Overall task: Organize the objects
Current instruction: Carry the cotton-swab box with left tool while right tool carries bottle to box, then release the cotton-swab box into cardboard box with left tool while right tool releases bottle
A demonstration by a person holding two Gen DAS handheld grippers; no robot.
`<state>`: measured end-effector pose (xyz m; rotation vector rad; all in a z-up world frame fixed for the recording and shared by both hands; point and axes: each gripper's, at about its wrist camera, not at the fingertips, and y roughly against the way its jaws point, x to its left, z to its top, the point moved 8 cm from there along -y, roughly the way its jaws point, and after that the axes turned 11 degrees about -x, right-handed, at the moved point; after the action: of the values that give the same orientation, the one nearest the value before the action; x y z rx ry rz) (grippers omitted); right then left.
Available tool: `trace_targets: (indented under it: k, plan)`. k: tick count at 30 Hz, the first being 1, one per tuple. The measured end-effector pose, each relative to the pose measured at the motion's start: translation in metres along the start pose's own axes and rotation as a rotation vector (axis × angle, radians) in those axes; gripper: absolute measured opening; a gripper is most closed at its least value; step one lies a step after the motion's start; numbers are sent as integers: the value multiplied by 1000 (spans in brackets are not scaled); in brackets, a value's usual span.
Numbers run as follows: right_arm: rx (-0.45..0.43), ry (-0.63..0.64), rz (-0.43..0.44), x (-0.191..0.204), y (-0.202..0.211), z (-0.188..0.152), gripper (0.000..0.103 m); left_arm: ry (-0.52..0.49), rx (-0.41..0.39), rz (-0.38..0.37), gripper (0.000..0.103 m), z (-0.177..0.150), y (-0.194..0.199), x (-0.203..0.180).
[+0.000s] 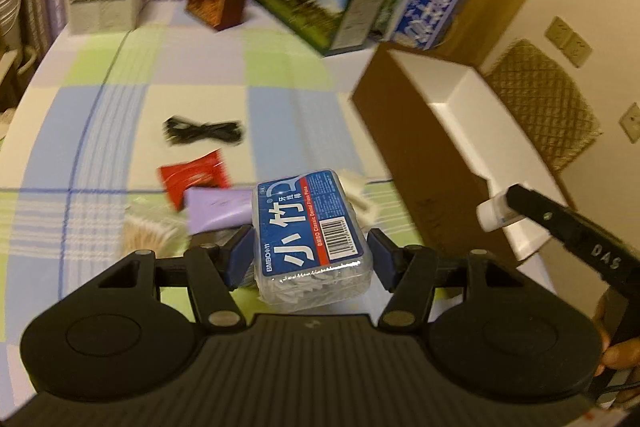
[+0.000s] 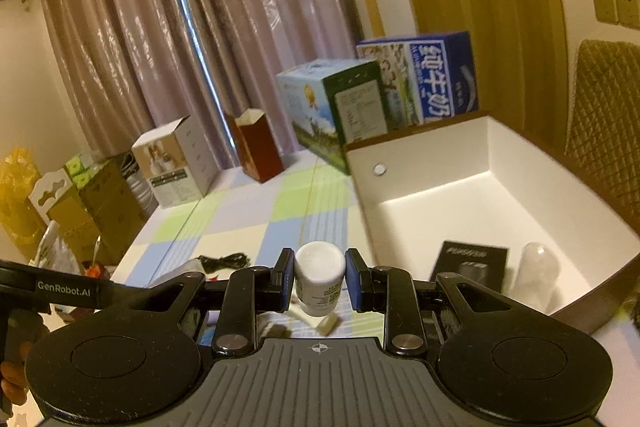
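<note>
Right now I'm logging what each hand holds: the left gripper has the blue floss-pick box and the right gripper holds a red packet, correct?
Not quite. The right gripper is shut on a white bottle, as the right wrist view shows. The red packet lies on the table. The left gripper does hold the floss-pick box.

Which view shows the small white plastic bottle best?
The right wrist view: the small white plastic bottle sits centred between the right gripper pads, cap and label visible. The left wrist view shows only its end poking out from the right gripper's finger at the frame edge.
</note>
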<state>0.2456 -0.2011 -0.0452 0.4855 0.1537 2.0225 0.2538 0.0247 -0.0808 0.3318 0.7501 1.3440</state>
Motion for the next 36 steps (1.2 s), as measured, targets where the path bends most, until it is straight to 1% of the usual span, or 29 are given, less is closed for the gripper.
trace_targets:
  k: [3,9,13,19,23,26,30,36]
  plan:
    - [-18,3,-13,-14,6,11,24,-28,-18,-36,57,8,-1,-26]
    - [-41,16,-41,-48,10,32,24,-72,-40,-100,57,21,-15,-75]
    - [-47,22,-57,-72,7,42,24,-95,-45,-137,57,29,-30,-107]
    - [-35,31,-69,-109,-10,54,24,-111,-46,-171,57,41,-62,-150]
    - [-17,42,-68,-128,-26,59,24,-130,-52,-168,57,51,-86,-174]
    - [0,46,-65,-142,-40,59,24,-137,-41,-158,57,56,-105,-186]
    - [24,45,-65,-157,-57,58,24,-153,-18,-131,57,59,-133,-197]
    - [71,39,-67,-173,-73,51,24,-187,21,-79,57,59,-170,-203]
